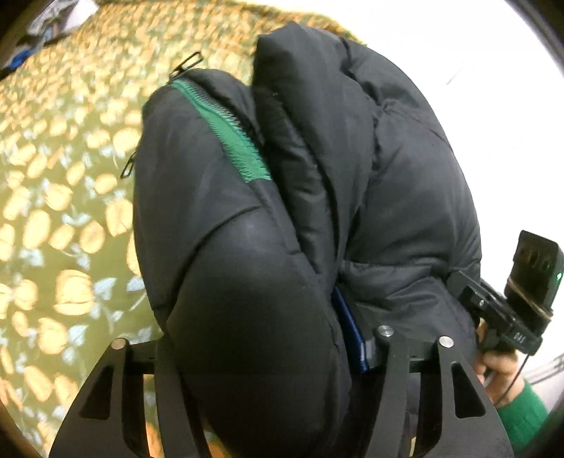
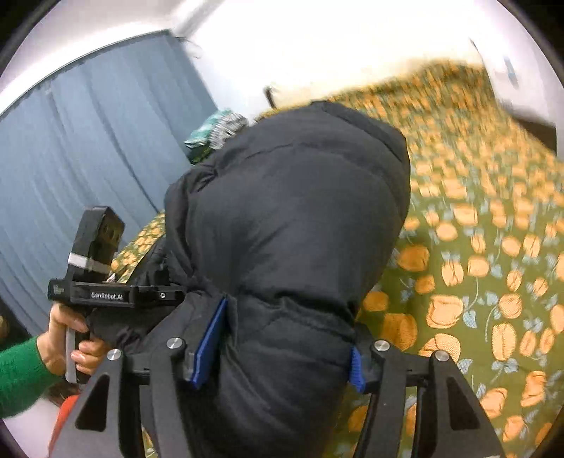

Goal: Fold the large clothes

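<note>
A bulky black puffer jacket [image 1: 317, 176] with a green zipper strip [image 1: 232, 130] is bunched into a thick bundle and held up above the bed. My left gripper [image 1: 261, 352] is shut on a thick fold of it; the jacket hides most of its fingers, with one blue pad [image 1: 349, 327] showing. My right gripper [image 2: 282, 348] is shut on another fold of the jacket [image 2: 292, 218], blue pads [image 2: 208, 341] pressed on both sides. The right gripper's body also shows in the left wrist view [image 1: 507, 310], and the left gripper's body in the right wrist view [image 2: 102, 282].
A bed with a green cover printed with orange flowers [image 1: 63, 211] lies below; it also shows in the right wrist view [image 2: 476, 282]. A blue-grey curtain [image 2: 88, 158] hangs at left. A crumpled green-white item [image 2: 215, 130] lies behind the jacket. Clothes [image 1: 42, 28] lie at the far corner.
</note>
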A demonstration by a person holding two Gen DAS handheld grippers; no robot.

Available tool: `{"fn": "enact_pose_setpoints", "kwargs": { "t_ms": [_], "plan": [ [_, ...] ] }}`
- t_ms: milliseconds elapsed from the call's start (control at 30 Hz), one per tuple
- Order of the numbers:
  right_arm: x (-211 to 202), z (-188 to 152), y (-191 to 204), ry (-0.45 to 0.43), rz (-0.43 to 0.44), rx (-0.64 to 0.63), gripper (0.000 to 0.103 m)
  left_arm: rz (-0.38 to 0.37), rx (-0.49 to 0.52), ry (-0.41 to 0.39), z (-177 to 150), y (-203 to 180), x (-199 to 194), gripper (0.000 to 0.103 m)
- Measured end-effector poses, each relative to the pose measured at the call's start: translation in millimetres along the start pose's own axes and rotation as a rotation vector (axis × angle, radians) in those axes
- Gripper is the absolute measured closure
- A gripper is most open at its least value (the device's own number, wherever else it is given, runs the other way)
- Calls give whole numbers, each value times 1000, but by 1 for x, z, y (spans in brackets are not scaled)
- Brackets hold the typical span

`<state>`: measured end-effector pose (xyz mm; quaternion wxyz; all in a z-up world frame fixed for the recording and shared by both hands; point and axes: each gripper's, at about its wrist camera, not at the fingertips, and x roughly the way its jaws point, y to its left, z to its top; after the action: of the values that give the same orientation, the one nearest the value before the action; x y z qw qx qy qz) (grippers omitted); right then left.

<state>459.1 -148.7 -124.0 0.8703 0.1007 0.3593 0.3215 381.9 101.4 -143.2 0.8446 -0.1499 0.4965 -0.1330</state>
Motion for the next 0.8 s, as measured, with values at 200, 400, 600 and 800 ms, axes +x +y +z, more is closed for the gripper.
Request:
{"fn": "enact_pose_setpoints", "kwargs": {
  "t_ms": [200, 400, 600, 800],
  "plan": [
    [36, -27, -67, 145, -34, 209, 24, 24, -44, -38, -29, 0, 3, 9],
    [-20, -39, -22, 95, -238, 44, 16, 378, 142, -221, -71, -47, -84, 2],
    [-72, -51, 55, 41, -469, -192, 16, 481, 197, -311, -99, -52, -120, 1],
    [-121, -56, 97, -48, -496, -233, 16, 547, 221, -423, -91, -88, -125, 1]
  ]
}}
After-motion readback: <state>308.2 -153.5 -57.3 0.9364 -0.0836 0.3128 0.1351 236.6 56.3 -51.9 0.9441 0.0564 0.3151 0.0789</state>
